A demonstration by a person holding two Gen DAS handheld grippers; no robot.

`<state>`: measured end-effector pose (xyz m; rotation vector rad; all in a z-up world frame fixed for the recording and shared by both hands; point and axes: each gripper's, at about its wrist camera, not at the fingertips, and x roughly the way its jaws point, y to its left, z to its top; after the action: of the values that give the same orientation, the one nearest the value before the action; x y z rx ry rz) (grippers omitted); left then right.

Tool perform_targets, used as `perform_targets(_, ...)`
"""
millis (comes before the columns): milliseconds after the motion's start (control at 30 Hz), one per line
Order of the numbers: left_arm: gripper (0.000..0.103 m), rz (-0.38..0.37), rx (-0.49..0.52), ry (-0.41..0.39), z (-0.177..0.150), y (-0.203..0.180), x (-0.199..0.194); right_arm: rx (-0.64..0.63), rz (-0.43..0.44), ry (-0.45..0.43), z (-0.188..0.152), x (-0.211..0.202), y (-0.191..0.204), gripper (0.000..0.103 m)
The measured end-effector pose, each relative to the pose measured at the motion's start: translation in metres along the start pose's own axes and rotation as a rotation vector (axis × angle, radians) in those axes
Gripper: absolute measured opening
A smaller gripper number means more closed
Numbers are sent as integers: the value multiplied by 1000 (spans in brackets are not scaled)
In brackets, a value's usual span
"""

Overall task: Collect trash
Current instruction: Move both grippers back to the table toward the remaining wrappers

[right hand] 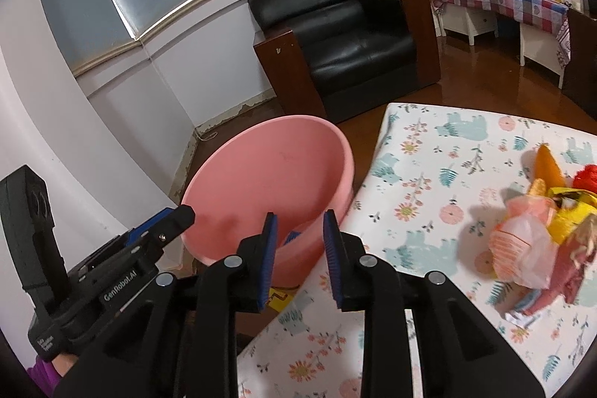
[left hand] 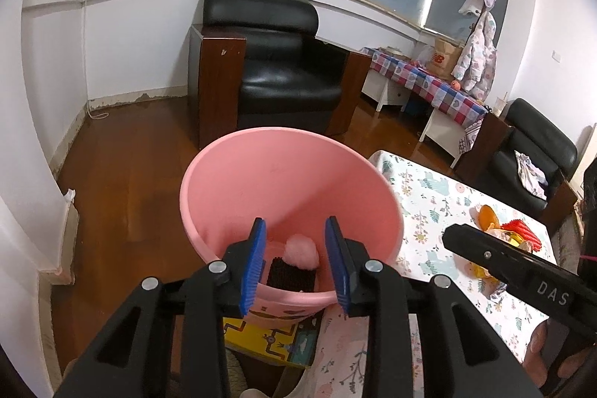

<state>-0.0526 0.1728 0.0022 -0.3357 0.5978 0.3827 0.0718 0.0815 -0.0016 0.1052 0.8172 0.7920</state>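
A pink bin [left hand: 261, 181] stands on the floor beside the table with the patterned cloth [left hand: 429, 204]. Inside it lie a pink fluffy ball [left hand: 300, 248] and a dark brown piece [left hand: 291, 275]. My left gripper [left hand: 296, 262] is open and empty just above the bin's near rim. My right gripper [right hand: 300, 258] is open and empty over the table's left edge, next to the bin [right hand: 268, 181]. A heap of trash [right hand: 541, 245], pink bag, yellow and orange wrappers, red item, lies on the table to the right; it also shows in the left wrist view [left hand: 500, 230].
A black armchair [left hand: 276, 69] stands behind the bin. A bench with a checked cloth [left hand: 429, 81] and a second black chair [left hand: 530, 152] are at the right. A yellow patterned box [left hand: 268, 338] sits under the bin. The floor is brown wood [left hand: 123, 166].
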Motion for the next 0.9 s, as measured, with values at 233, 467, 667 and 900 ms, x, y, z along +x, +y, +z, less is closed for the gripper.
perform_targets(233, 32, -4, 28, -11, 0, -12, -12, 19, -21, -27, -9, -23, -11, 26)
perform_targets(467, 32, -23, 51, -13, -2, -27, -22, 52, -43, -53, -18, -44, -25, 26)
perform_targets(667, 32, -36, 79, -12, -6, -43, -29, 77, -68, -75, -23, -59, -38, 26)
perform_targets(900, 32, -43, 101, -3, -9, -54, -32, 102, -103, -100, -30, -75, -53, 26)
